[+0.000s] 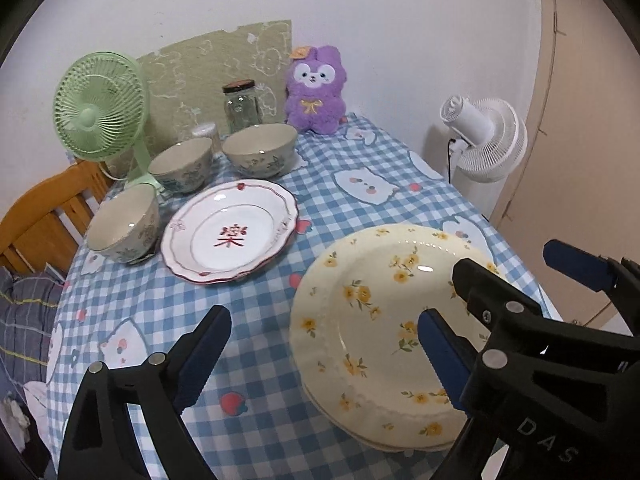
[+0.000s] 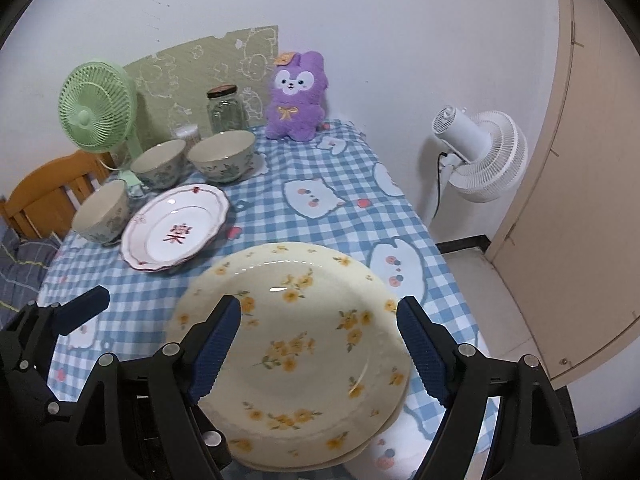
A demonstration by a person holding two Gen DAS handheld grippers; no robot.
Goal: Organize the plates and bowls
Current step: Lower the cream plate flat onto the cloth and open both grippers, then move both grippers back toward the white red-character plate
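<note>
A stack of yellow flowered plates lies at the near right of the checked tablecloth. Beyond it to the left are white red-rimmed plates, stacked, with a red character in the middle. Three patterned bowls stand behind these. My left gripper is open and empty, its right finger over the yellow plates' left part. My right gripper hangs open above the yellow plates, touching nothing. One left finger shows in the right wrist view.
At the table's back stand a green fan, a glass jar and a purple plush toy. A white floor fan is off the right edge by a door. A wooden chair is at the left.
</note>
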